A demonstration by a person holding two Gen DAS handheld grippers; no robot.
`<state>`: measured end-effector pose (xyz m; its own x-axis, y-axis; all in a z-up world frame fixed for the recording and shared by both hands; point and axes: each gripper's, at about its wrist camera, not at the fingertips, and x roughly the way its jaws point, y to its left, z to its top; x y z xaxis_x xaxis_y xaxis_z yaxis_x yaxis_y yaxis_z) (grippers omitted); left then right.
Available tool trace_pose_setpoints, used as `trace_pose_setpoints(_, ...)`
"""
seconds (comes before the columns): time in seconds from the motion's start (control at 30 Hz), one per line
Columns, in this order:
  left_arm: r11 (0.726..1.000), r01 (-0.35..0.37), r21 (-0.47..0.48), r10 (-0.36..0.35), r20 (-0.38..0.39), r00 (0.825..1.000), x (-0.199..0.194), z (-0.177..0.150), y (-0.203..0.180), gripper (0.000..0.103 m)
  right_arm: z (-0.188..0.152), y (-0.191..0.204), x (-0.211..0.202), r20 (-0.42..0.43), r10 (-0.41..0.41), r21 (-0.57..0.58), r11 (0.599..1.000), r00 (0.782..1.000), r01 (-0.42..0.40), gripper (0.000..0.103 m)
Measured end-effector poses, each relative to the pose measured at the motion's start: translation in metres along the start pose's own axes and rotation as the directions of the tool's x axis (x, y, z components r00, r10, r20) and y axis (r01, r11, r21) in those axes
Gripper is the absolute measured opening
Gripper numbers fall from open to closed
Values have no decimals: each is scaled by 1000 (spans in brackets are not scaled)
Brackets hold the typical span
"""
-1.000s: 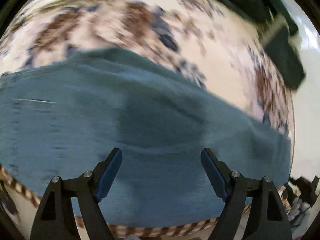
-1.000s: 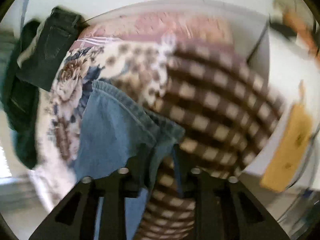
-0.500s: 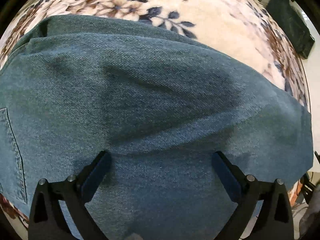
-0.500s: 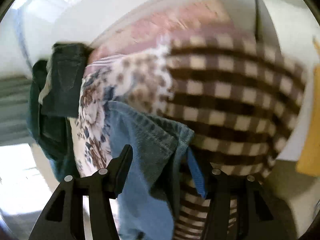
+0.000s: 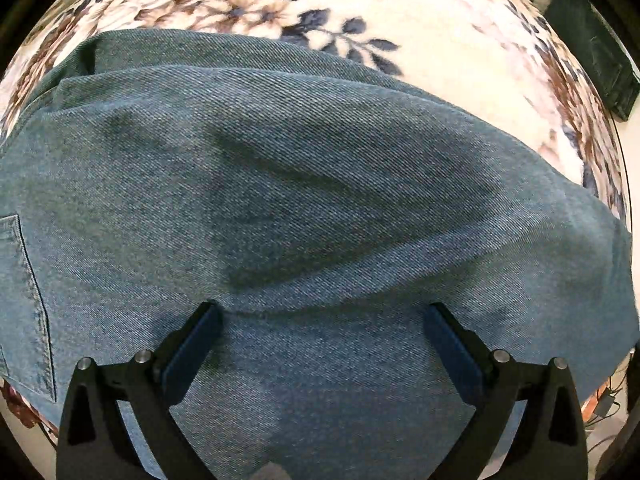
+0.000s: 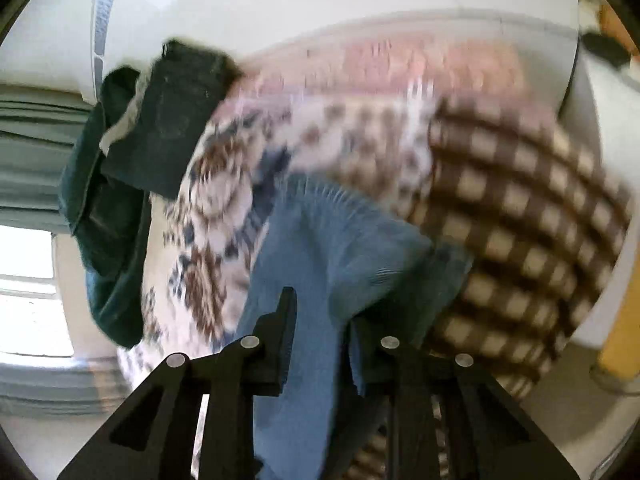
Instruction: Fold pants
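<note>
Now closer, one pair of blue pants (image 5: 304, 208) lies sideways across the flowery blanket (image 5: 440, 40). Left hand-held gripper (image 5: 320, 320) hovers spread wide. Right hand-held gripper (image 6: 322, 320) pinches their edge.

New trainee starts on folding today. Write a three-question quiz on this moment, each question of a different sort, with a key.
1. True or false: the left gripper is shut on the jeans.
2. Which gripper has denim between its fingers? A) left B) right C) neither
3. Fill in: the jeans lie on a ______ blanket, with a checked blanket beside it.

Key:
1. False. Its jaws stand wide apart over the flat denim.
2. B. The right gripper is closed on a lifted fold of the jeans.
3. Floral.
</note>
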<state>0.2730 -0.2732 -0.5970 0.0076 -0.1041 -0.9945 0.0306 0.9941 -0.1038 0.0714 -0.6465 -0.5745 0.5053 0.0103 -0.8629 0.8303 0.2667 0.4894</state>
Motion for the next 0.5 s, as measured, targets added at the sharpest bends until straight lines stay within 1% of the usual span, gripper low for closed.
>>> trace_pose_setpoints(0.03, 1000, -2, 0, 2, 2, 1000, 3, 2, 7, 103, 3, -1, -3, 13, -74, -23, 997, 997, 75, 25)
trace_pose_setpoints(0.07, 1000, -5, -1, 5, 6, 1000, 3, 2, 6, 103, 5, -5, -6, 25, -119, -36, 992, 993, 120, 25)
trace_pose_setpoints(0.1, 1000, -8, -1, 8, 15, 1000, 3, 0, 7, 103, 6, -10, -8, 19, -116, -26, 993, 993, 117, 25)
trace_pose_setpoints(0.17, 1000, -12, -2, 12, 34, 999, 4, -6, 14, 103, 4, -22, -6, -49, -111, -1, 994, 993, 111, 35)
trace_pose_setpoints(0.2, 1000, -16, -3, 16, 38, 999, 5, -7, 13, 103, 1, -29, -6, -76, -94, 14, 995, 993, 95, 48)
trace_pose_setpoints(0.23, 1000, -20, -5, 20, 42, 999, 6, -8, 15, 103, -3, -38, -7, -89, -66, 31, 997, 994, 69, 54)
trace_pose_setpoints(0.27, 1000, -22, -8, 22, 43, 999, 6, -9, 14, 103, -7, -43, -5, -105, -34, 48, 998, 994, 40, 55)
trace_pose_setpoints(0.33, 1000, -23, -15, 23, 45, 999, 7, -10, 13, 103, -14, -51, 6, -144, -4, 63, 998, 990, 14, 60)
trace_pose_setpoints(0.43, 999, -25, -23, 26, 50, 998, 8, -10, 12, 103, -20, -59, 36, -185, 61, 106, 993, 981, -42, 60)
trace_pose_setpoints(0.47, 999, -26, -24, 27, 51, 998, 8, -10, 12, 103, -21, -61, 42, -156, 90, 126, 990, 984, -71, 59)
trace_pose_setpoints(0.5, 999, -28, -25, 29, 52, 998, 8, -10, 10, 103, -21, -60, 43, -110, 92, 124, 989, 990, -78, 36)
